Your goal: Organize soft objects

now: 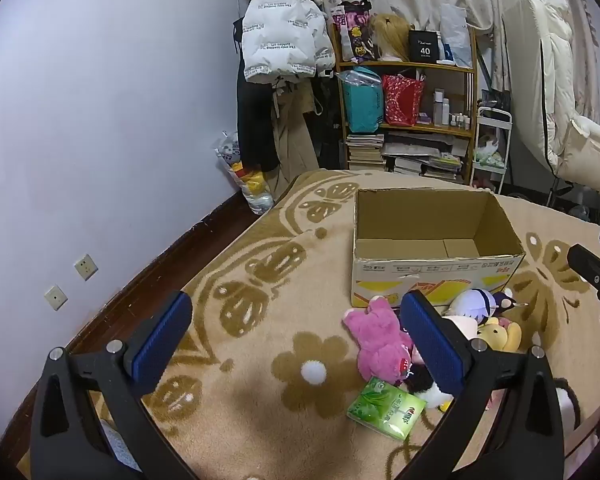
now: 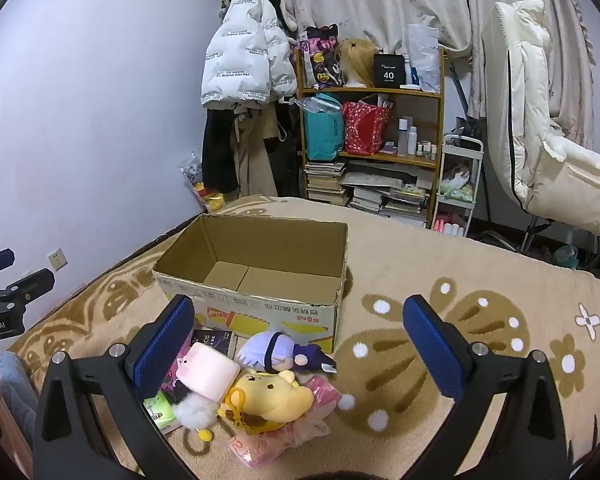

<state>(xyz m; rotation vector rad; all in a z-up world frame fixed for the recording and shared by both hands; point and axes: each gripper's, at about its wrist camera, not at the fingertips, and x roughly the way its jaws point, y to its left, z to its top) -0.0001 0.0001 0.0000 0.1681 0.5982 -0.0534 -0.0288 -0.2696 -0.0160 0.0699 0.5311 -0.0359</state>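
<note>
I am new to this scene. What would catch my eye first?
An open, empty box stands mid-carpet. Before it lies a heap of toys: a yellow bear, a purple doll, a pink plush. Both grippers, left and right, hover open above.

Toys before the box

The box (image 2: 256,276) stands on the blanket (image 2: 480,280) — plush toys (image 2: 268,384) heaped just before it, the shelf (image 2: 374,136) well behind.

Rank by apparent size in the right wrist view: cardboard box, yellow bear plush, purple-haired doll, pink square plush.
1. cardboard box, clearly largest.
2. yellow bear plush.
3. purple-haired doll, close to the bear; the order is unsure.
4. pink square plush, smallest, though partly hidden behind a gripper finger.
</note>
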